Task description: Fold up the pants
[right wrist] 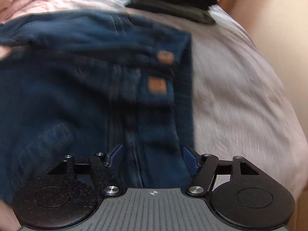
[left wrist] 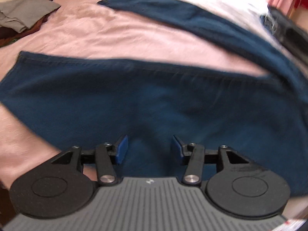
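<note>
Dark blue jeans (left wrist: 134, 100) lie spread on a pink bedsheet (left wrist: 115, 38), both views blurred. The near leg fills the lower part of the left wrist view, and the far leg (left wrist: 192, 17) runs toward the top. My left gripper (left wrist: 149, 144) hangs over the near leg, its blue pads (left wrist: 122, 148) apart with only flat cloth under the gap. In the right wrist view the waist end of the jeans (right wrist: 77, 96) shows two brown patches (right wrist: 156, 85). My right gripper (right wrist: 153, 154) stands wide open over the cloth by the waistband edge, gripping nothing.
Crumpled grey clothing (left wrist: 25, 15) lies at the far left of the bed. A stack of folded dark clothes (right wrist: 173, 0) sits on the sheet (right wrist: 231, 77) beyond the waistband. A dark blurred object (left wrist: 284, 30) shows at the right edge of the left wrist view.
</note>
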Available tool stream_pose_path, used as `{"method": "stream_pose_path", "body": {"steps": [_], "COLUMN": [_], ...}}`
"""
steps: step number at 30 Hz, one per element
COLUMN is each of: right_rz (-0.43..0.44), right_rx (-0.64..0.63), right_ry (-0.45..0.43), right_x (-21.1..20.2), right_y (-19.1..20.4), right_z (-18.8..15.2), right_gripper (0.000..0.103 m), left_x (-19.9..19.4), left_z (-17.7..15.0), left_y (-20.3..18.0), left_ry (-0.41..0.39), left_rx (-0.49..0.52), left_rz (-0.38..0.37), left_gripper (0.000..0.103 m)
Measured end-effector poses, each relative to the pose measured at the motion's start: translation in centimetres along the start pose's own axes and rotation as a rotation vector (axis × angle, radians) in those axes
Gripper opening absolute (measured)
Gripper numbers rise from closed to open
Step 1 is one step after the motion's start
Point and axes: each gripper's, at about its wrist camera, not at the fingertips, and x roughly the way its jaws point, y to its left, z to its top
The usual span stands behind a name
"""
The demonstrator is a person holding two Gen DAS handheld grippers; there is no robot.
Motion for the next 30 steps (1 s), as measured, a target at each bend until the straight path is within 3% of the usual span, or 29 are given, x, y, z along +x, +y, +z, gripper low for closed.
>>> {"method": "stream_pose_path", "body": {"steps": [2,4,7,10,15,21,26,30], "right_rz": [-0.005,0.008,0.001,0.019,0.181,0.339,0.352,0.341], "right_rx": [0.09,0.184,0.254,0.296,0.311,0.223,0.107,0.067], "right_ry": [0.019,0.074,0.155,0.249,0.191,0.156,0.099,0.062], "right_x": [-1.2,-2.9,-5.3,-8.3,-15.7,-21.9,-26.2,-28.1], "right_y": [-1.3,-2.4,-2.3,-1.2,2.7,6.8,8.5,8.0], "right_z": [-2.2,-3.0,-2.6,-2.3,-1.6,1.6,2.9,3.0], "right_gripper": [0.068,0.068,0.068,0.068,0.068,0.069,0.069,0.069], "left_x": [-0.3,-0.9,-2.5,-5.3,-12.3,-19.1,-23.6,-27.0], "left_z": [-1.9,-2.8,-3.4,-2.9,-1.1,1.2,1.9,0.8], "left_y": [2.6,4.6,6.6,6.6,5.1,2.6,0.3,-2.0], "left_ry": [0.022,0.077,0.155,0.174,0.093,0.022,-0.025,-0.12], "left_rx": [0.015,-0.025,-0.057,-0.002,0.111,0.119,0.122,0.197], "left_rz": [0.011,0.019,0.051,0.047,0.004,-0.046,-0.068,-0.069], "left_gripper": [0.048,0.057,0.055,0.054,0.056,0.071,0.083,0.088]}}
